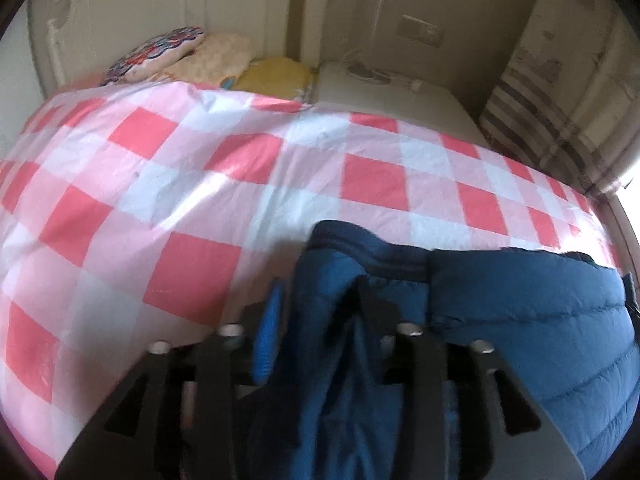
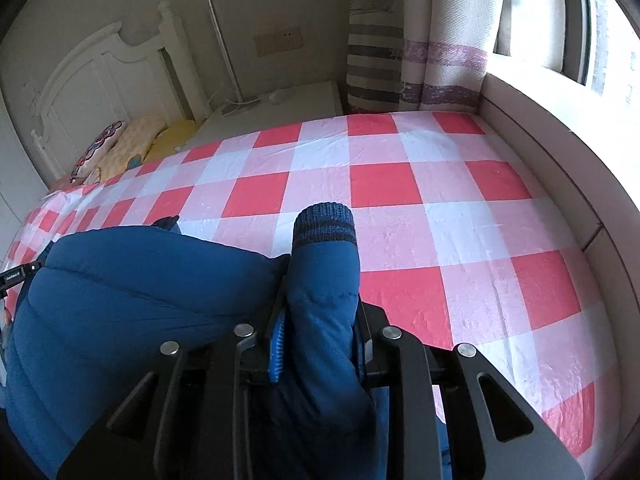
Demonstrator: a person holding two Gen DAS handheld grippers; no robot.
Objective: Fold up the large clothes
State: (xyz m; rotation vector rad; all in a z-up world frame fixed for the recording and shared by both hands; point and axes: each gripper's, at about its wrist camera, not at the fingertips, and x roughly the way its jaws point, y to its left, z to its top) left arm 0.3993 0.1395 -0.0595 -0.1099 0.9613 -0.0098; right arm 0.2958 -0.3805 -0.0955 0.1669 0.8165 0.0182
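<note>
A blue quilted puffer jacket [image 1: 532, 320] hangs between my two grippers above the bed. My left gripper [image 1: 320, 300] is shut on a fold of the jacket near its dark ribbed hem [image 1: 360, 244]; the fabric hides the fingertips. My right gripper [image 2: 320, 292] is shut on a sleeve of the jacket [image 2: 120, 280], and the ribbed knit cuff [image 2: 324, 224] sticks out past the fingers. The jacket's body bulges to the left in the right wrist view.
The bed is covered by a red, pink and white checked sheet [image 1: 200, 168] [image 2: 440, 200]. Pillows [image 1: 208, 60] lie at the white headboard [image 2: 100, 76]. A white nightstand [image 2: 280, 104], striped curtains [image 2: 376, 48] and a window ledge [image 2: 552, 128] border the bed.
</note>
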